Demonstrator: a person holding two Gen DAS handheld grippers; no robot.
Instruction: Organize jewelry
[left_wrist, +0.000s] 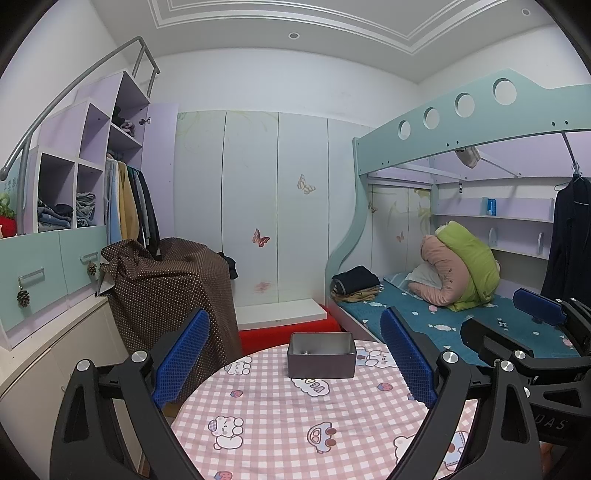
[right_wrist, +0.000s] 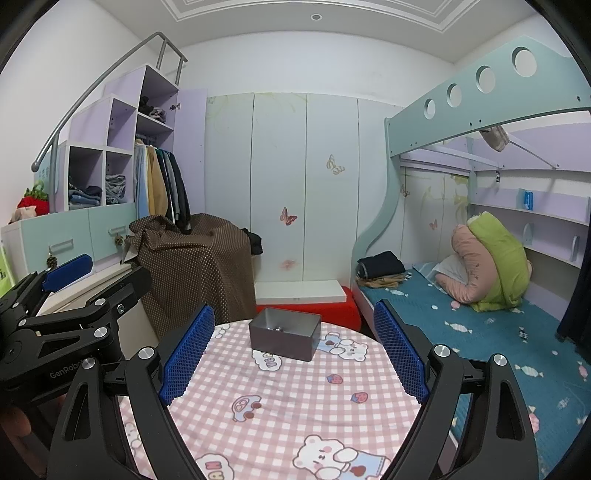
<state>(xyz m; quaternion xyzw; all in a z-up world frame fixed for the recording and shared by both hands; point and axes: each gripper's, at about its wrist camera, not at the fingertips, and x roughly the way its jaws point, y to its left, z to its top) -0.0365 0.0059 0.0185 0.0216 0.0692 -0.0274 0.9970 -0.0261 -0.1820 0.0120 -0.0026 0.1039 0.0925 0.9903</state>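
Nearest to me, my left gripper (left_wrist: 293, 363) and my right gripper (right_wrist: 293, 352) both hang above the round table (left_wrist: 280, 435) with its pink checked cloth, fingers spread wide and grasping nothing. Past them, toward the table's far edge, I note a small grey box (left_wrist: 321, 355) standing upright with its top uncovered, and a small metallic item (right_wrist: 276, 328) lies on its floor; I cannot tell which piece of jewelry it is. Beyond the table stand a brown dotted cover (left_wrist: 170, 291), the white wardrobe (left_wrist: 273, 206) and the bunk bed (left_wrist: 461, 317).
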